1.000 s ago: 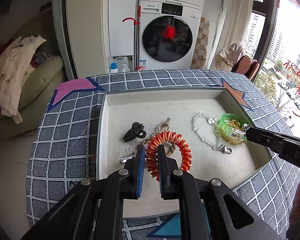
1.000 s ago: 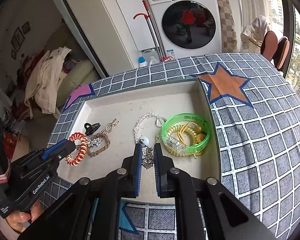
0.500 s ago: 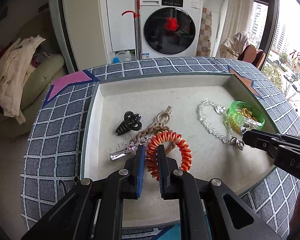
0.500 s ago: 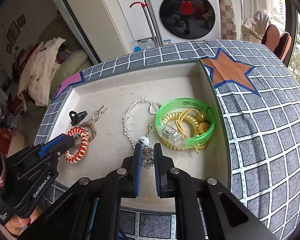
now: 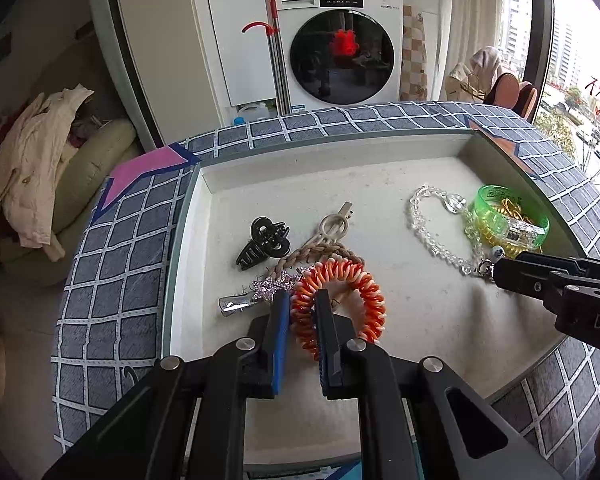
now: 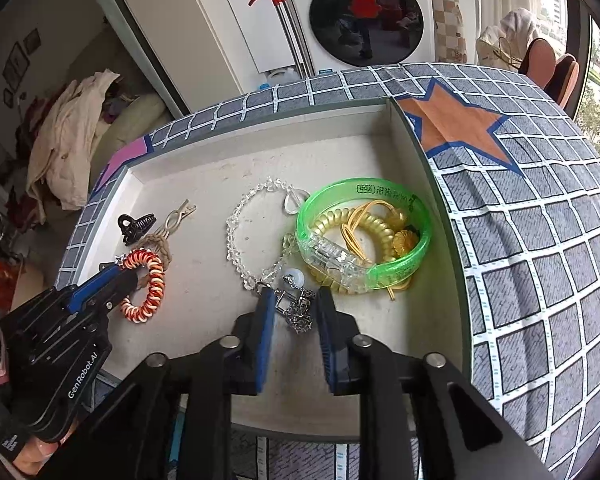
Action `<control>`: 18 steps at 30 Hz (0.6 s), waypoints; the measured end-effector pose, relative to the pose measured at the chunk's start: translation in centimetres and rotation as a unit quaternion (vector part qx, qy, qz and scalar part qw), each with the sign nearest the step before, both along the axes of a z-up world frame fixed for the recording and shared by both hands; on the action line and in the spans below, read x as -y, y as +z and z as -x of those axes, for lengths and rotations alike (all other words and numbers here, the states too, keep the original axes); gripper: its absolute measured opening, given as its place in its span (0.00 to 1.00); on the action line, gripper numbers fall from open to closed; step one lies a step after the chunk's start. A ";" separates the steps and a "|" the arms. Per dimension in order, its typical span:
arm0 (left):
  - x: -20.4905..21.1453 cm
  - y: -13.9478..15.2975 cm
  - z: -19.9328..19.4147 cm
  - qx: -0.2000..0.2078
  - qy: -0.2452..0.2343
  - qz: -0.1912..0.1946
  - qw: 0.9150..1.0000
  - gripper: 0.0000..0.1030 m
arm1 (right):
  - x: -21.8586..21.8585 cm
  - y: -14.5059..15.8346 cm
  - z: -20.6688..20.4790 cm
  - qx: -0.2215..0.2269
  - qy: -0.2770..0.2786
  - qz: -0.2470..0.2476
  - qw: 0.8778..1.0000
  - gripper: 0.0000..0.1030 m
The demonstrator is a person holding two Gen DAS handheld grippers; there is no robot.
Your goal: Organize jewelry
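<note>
Readable text first: the washing machine (image 5: 332, 46) at 12 o'clock says Panasonic on its top panel in the left wrist view, the left tongs (image 6: 114, 276) have "GenRobot.AI" printed on the body in the right wrist view, and the green bangle (image 6: 364, 236) has dark print on its rim that's too small for me to read.

All the jewelry sits in a shallow grey tray (image 5: 324, 160) on the surface, which is covered with a checked cloth (image 6: 540, 220) with star patches.

The left tongs (image 5: 302, 300) are narrow, clamped on the near side of the orange coil bracelet (image 5: 340, 284), low on the tray floor around 6 o'clock. The right tongs (image 6: 294, 300) are opening, with the silver chain clasp (image 6: 298, 310) lying loose between the pads, not pinched.

The crystal bead chain (image 6: 240, 236) loops from there up toward 12, touching the green bangle, which has a yellow coil band (image 6: 364, 236) inside it and sits close to the tray's right wall. The far half of the tray floor is bare.

Only the left view shows the star hair clip (image 5: 260, 290) just left of the coil clearly. The black claw clip (image 5: 262, 242) and braided tie (image 5: 316, 252) show in both. A fingertip under the left tongs only shows in the right view.
</note>
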State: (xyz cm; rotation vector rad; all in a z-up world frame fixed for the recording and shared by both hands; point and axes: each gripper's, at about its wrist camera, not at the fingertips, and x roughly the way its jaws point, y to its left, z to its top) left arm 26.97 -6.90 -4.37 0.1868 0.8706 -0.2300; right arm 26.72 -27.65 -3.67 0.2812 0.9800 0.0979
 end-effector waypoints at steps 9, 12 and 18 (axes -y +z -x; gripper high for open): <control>0.2 0.9 1.0 0.012 -0.005 -0.001 1.000 0.32 | 0.0 1.5 1.7 0.020 -0.002 -0.018 1.000 0.54; 0.1 1.4 1.1 0.014 -0.002 0.002 1.000 0.32 | 0.1 2.0 2.0 0.024 -0.002 -0.019 1.000 0.55; -0.2 2.4 1.4 0.026 0.003 0.001 1.000 0.32 | 0.9 2.7 2.7 0.028 -0.011 -0.021 0.999 0.55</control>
